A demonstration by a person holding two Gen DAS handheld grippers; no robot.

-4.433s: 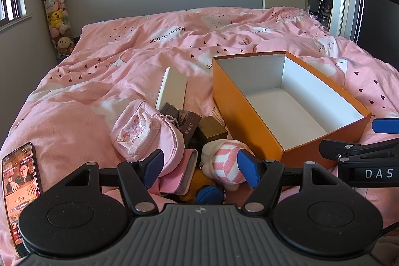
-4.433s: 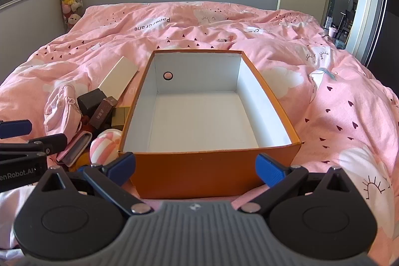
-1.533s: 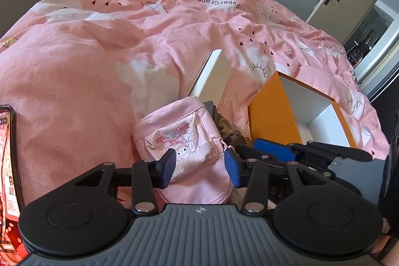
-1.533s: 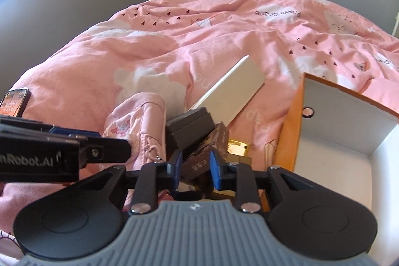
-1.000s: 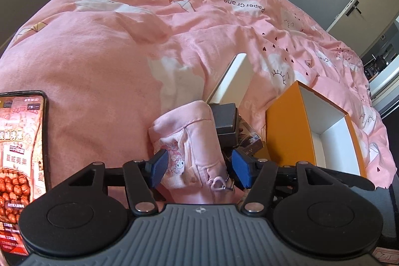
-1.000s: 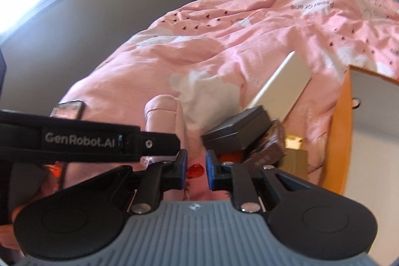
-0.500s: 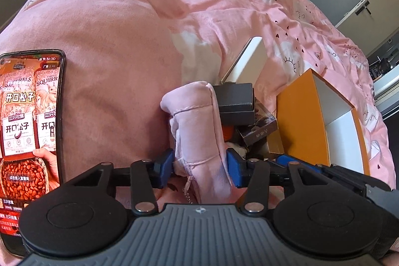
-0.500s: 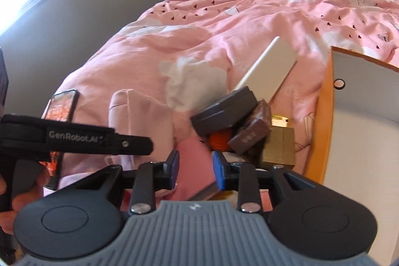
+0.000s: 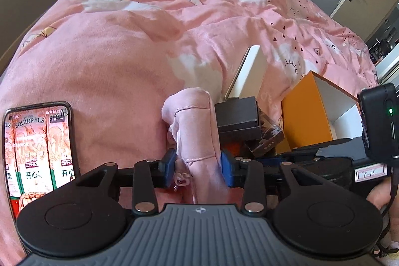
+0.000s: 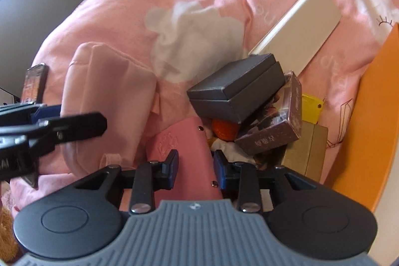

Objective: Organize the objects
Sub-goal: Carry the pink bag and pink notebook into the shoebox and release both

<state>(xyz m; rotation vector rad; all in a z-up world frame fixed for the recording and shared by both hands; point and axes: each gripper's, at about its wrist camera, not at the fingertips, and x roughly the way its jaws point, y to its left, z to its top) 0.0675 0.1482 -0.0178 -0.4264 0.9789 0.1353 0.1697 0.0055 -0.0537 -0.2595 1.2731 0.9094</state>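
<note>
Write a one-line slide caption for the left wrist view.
Left gripper clamps a pink pouch beside stacked boxes and an orange box.

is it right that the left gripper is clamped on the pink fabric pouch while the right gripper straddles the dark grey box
Not quite. The left gripper is clamped on the pink fabric pouch, but the right gripper straddles the pink wallet, not the dark grey box, which lies beyond it. The right wrist view shows this.

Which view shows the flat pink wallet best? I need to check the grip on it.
The right wrist view: the pink wallet lies between the right gripper fingers, its embossed face and snaps plain. In the left wrist view the pink pouch clamped by the left gripper blocks it, so it isn't visible.
</note>
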